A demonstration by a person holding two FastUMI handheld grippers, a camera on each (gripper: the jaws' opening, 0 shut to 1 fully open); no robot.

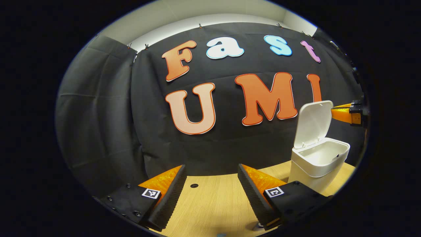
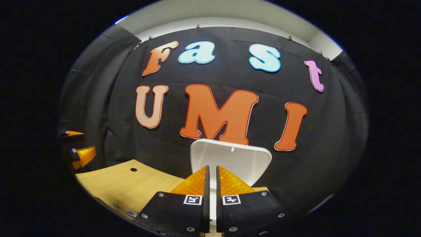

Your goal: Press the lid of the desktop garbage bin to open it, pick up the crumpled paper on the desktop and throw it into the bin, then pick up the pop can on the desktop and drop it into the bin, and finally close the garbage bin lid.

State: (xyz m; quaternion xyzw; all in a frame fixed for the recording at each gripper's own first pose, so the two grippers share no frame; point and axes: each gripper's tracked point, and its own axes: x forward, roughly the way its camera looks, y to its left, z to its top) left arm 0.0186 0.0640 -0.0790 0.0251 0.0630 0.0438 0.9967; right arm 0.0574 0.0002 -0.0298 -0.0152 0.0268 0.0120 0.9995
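The white desktop bin [image 1: 317,164] stands on the wooden table [image 1: 210,200] at the right in the left gripper view, its lid [image 1: 312,123] raised upright and its inside visible. My left gripper [image 1: 211,171] is open over the table, left of the bin, with nothing between its fingers. My right gripper [image 1: 340,113] reaches in from the right at the height of the lid's top edge. In the right gripper view, the right gripper [image 2: 211,169] is shut with nothing in it, just in front of the upright lid [image 2: 245,158]. The left gripper [image 2: 82,143] shows far left.
A small round hole [image 1: 194,185] lies in the tabletop near the back, also seen as a hole [image 2: 133,170] from the right side. The black cloth wall [image 1: 108,108] stands close behind the table and the bin.
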